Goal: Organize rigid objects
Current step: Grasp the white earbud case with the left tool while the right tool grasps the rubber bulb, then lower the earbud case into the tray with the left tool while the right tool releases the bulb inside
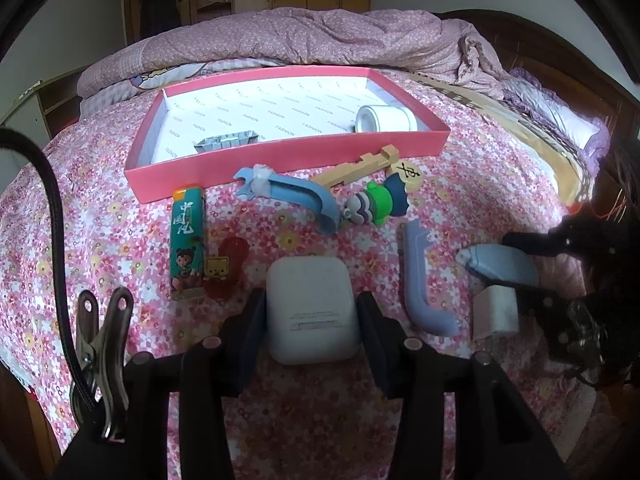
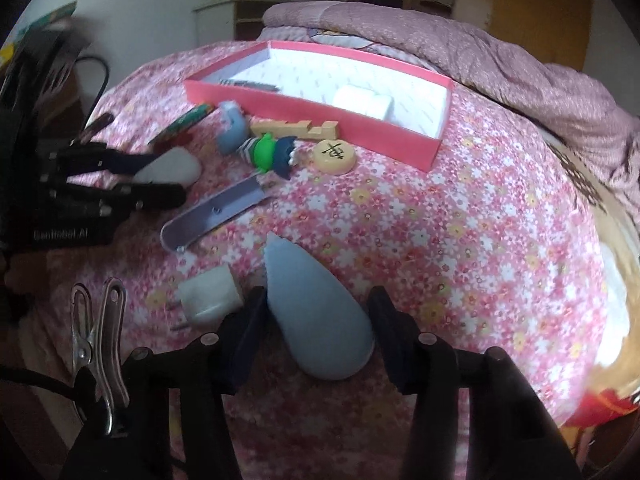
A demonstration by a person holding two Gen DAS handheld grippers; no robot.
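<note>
Pale-blue plastic, smooth and tapering: likely to squirt out of the right claw [image 2: 318, 292] if the teardrop piece [image 2: 316, 312] gets squeezed off-centre, or to knock into the white plug [image 2: 210, 296] touching or just beside it, about as far from the pink box [image 1: 280, 156] as the teardrop. Soft floral bedsheet [image 1: 120, 216] underneath, easily pinched up with anything grabbed low. Rounded white case [image 1: 312, 308] equally prone to slipping or tipping on a lift toward the box.

Left claw [image 1: 311, 298]: partway open, pads pressed on both sides of the white case. Right claw: partway open, straddling the teardrop piece, one pad touching, the other just beside; clamped or not, cannot tell. Both pieces on the bed, outside the box, well short of its near wall.
</note>
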